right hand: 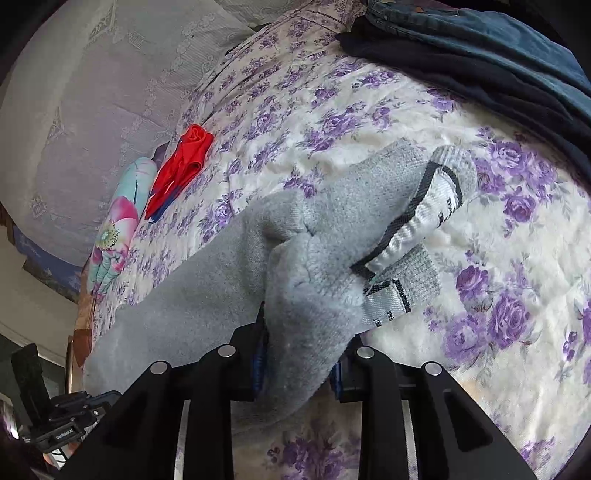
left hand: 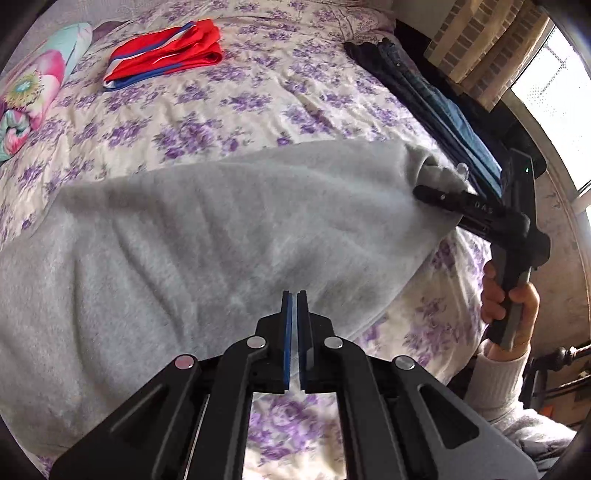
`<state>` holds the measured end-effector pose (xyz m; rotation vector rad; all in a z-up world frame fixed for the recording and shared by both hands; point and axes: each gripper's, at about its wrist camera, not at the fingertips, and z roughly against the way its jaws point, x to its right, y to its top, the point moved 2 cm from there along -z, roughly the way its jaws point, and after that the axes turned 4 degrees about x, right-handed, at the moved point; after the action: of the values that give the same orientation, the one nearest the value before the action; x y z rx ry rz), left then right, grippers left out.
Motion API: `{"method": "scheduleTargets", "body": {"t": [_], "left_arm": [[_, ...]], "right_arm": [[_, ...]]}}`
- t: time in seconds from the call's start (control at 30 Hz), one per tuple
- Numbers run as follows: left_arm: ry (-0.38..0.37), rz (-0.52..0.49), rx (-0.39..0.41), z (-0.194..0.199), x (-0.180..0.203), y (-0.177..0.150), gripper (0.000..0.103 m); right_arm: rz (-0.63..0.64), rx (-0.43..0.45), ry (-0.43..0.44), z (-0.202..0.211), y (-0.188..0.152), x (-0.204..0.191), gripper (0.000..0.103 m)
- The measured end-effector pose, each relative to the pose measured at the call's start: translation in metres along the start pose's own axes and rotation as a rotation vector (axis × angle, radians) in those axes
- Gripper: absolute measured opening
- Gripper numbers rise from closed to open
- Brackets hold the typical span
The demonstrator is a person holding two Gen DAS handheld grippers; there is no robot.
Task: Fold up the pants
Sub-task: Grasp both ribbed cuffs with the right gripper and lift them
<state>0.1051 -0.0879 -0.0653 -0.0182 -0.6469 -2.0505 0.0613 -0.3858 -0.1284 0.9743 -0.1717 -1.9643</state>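
The right gripper [right hand: 299,354] is clamped on the grey fleece pants [left hand: 221,229] lying on the floral bed [left hand: 229,96]; the left gripper [left hand: 294,299] is closed together above the pants, holding nothing.

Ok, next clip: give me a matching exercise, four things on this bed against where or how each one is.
Things:
1. grey pants
2. red shorts
3. jeans
4. left gripper

States:
A. folded, beside the flowered pillow
B. shut, holding nothing
C. piled with dark clothes at the bed's edge
D. waistband end pinched in the right gripper

Pairs: 1-D, 2-A, 3-C, 4-B
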Motion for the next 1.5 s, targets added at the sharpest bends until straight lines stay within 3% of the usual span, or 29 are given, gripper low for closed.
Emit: {"method": "scheduleTargets", "body": {"t": [0.17,0.23,0.47,0.97,1.1,1.17,1.23,1.3,1.4,1.5], "left_arm": [[-0.080,0.006,-0.032,-0.044,0.048,0.049,0.001],[-0.073,-0.003,-0.043,-0.065,0.064,0.060,0.001],[-0.100,0.060,-0.107,-0.119,0.076,0.074,0.001],[-0.083,0.014,-0.072,-0.127,0.082,0.067,0.001],[-0.130,0.024,-0.064,-0.101,0.076,0.051,0.001],[-0.168,0.017,-0.027,-0.073,0.063,0.034,0.001],[-0.138,0.037,0.026,-0.042,0.038,0.017,0.001],[-0.082,0.100,0.072,-0.013,-0.004,-0.001,0.001],[0.047,0.290,0.124,0.026,-0.087,-0.035,0.001],[0.180,0.465,0.182,0.064,-0.163,-0.074,0.001]], "right_arm": [[0.020,0.000,-0.008,0.001,-0.002,-0.002,0.030],[0.021,-0.002,-0.008,0.001,-0.002,-0.002,0.030],[0.014,-0.016,0.005,0.000,-0.002,0.001,0.031],[0.027,-0.028,-0.077,-0.004,0.000,-0.009,0.032],[0.054,-0.030,-0.127,-0.004,0.001,-0.015,0.032],[0.063,-0.034,-0.148,-0.003,0.002,-0.017,0.032],[0.090,-0.027,-0.180,0.000,0.005,-0.026,0.031],[0.181,0.016,-0.246,0.008,0.008,-0.047,0.028],[0.363,0.113,-0.352,0.022,0.006,-0.095,0.027],[0.487,0.172,-0.372,0.028,0.001,-0.141,0.027]]}}
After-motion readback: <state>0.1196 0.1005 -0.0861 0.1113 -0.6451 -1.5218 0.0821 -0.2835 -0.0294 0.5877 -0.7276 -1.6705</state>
